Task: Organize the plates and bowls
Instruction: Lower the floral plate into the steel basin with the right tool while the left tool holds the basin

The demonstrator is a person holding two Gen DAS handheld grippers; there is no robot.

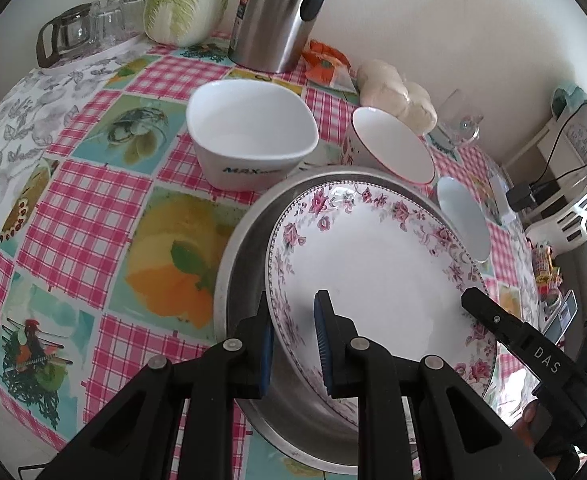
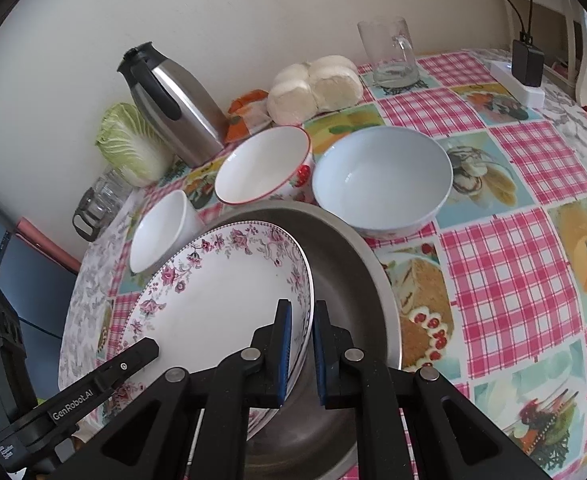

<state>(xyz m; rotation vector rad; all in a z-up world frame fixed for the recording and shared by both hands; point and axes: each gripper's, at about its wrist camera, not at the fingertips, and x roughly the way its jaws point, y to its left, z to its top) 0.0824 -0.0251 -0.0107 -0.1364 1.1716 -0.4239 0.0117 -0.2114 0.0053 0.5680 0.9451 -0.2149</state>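
Both my tools, left tool (image 1: 293, 336) and right tool (image 2: 302, 346), pinch the floral plate (image 1: 373, 272) by its rim above the steel pan (image 2: 345, 264). It seems tilted. Uneven lowering could slide it against the pan wall.

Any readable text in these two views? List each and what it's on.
"MAX" plus smaller blurred letters: side of the square white bowl.
"DAS": black arm of the right gripper.
"GenRobot.AI": black arm of the left gripper.
Label on the steel thermos jug: too small to read.
Snack packets at the far right edge: blurred, unreadable.
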